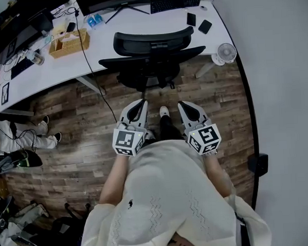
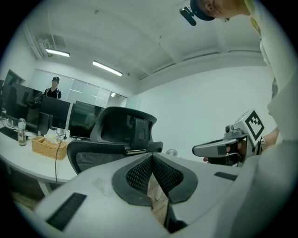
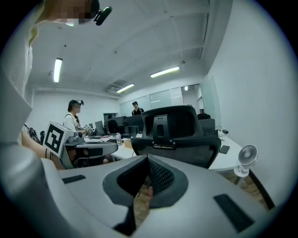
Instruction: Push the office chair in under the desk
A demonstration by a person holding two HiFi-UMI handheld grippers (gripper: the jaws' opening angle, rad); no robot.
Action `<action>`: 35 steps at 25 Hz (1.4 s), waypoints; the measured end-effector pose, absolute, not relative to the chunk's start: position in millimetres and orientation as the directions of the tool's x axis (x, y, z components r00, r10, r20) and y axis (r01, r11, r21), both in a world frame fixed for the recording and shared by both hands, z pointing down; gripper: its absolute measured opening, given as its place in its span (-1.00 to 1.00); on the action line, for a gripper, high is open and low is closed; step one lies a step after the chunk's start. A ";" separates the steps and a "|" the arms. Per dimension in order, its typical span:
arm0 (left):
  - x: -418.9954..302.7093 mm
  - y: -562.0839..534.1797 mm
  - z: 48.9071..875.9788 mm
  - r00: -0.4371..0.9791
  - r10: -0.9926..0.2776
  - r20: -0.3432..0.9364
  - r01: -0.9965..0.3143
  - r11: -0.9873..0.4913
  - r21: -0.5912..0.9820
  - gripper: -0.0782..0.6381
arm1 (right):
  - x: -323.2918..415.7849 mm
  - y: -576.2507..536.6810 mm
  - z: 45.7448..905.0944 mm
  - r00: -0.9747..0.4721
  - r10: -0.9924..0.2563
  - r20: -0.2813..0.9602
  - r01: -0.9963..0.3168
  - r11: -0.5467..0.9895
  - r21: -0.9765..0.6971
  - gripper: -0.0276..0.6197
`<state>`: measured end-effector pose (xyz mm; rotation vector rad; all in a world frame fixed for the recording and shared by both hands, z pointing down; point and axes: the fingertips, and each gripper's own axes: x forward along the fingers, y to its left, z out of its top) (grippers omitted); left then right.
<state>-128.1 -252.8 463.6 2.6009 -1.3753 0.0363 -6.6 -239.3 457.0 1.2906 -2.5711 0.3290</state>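
Shut and empty, left claw (image 1: 140, 102) and right claw (image 1: 184, 104) stood short of the office chair (image 1: 151, 48); an even backrest push looked best.

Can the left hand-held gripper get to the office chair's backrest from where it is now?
Probably yes. The left hand-held gripper, jaws shut and empty, is short of the office chair, with only bare wooden floor between them. The black cable lies off to its left.
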 end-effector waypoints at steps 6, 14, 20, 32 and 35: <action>-136.2 -251.6 446.0 0.556 -0.826 0.091 -0.831 -0.548 0.099 -0.75 | -7.5 -244.4 416.6 -0.600 -0.762 0.244 -0.794 0.604 -0.067 -0.91; -136.8 -251.9 411.4 0.549 -0.835 0.044 -0.835 -0.545 0.074 -0.75 | 2.6 -249.8 361.9 -0.612 -0.780 0.128 -0.790 0.609 -0.067 -0.91; -139.4 -254.6 361.6 0.532 -0.845 -0.061 -0.842 -0.535 0.064 -0.75 | 16.1 -247.6 321.6 -0.601 -0.799 0.040 -0.799 0.597 -0.076 -0.91; -146.2 -256.3 345.1 0.509 -0.857 -0.081 -0.858 -0.513 0.033 -0.75 | 15.6 -248.5 315.1 -0.578 -0.816 0.024 -0.816 0.576 -0.053 -0.91; -144.8 -256.4 347.5 0.510 -0.857 -0.077 -0.858 -0.513 0.036 -0.75 | 13.3 -249.2 316.1 -0.581 -0.813 0.030 -0.814 0.579 -0.047 -0.91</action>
